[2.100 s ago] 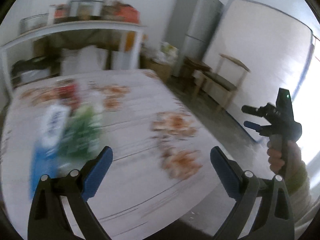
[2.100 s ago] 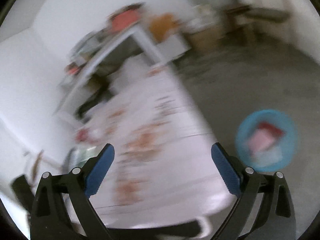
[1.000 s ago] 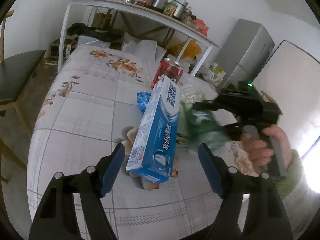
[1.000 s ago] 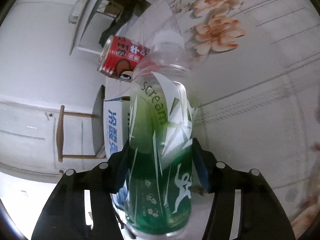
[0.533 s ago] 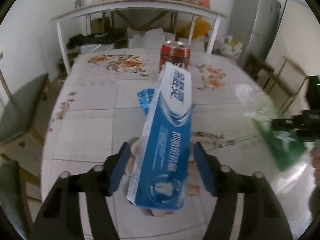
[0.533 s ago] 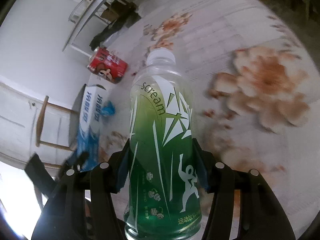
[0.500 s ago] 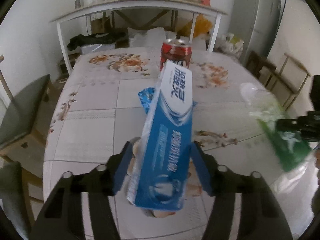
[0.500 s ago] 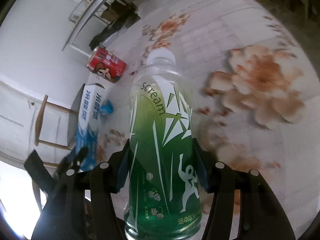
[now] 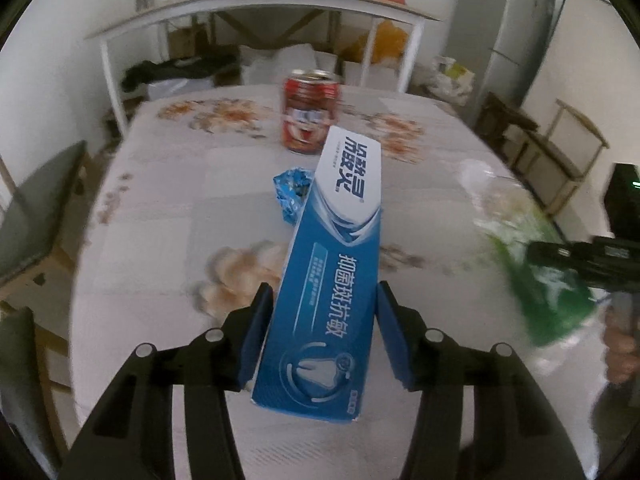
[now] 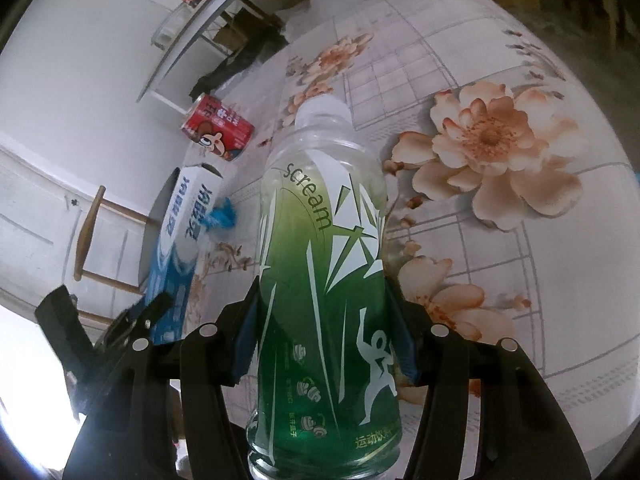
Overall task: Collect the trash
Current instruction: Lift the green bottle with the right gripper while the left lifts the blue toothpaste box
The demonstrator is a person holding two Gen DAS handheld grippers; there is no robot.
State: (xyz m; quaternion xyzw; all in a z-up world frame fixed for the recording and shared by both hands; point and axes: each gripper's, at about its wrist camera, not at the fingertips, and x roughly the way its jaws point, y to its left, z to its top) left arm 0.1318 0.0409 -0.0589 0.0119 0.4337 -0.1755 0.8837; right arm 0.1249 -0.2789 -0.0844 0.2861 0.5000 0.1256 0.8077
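Observation:
My left gripper (image 9: 324, 332) is shut on a blue and white toothpaste box (image 9: 336, 264) and holds it above the floral table (image 9: 168, 216). My right gripper (image 10: 324, 332) is shut on a green-labelled plastic bottle (image 10: 324, 280) with a white cap, lifted over the table. The bottle shows blurred at the right of the left wrist view (image 9: 532, 264), and the box (image 10: 180, 236) shows left in the right wrist view. A red can (image 9: 310, 112) stands on the table beyond the box. A crumpled blue wrapper (image 9: 290, 192) lies beside the box's far end.
A white shelf table (image 9: 256, 8) with jars and pots stands behind the table. A chair (image 9: 36, 208) is at the left edge. A grey fridge (image 9: 524, 32) and wooden chairs (image 9: 560, 136) stand at the right. The tablecloth (image 10: 520, 160) has orange flowers.
Both grippers went from open and empty to shut on their items. In the last half second the left gripper lifted the box slightly; the right gripper carried the bottle rightward, away from the can.

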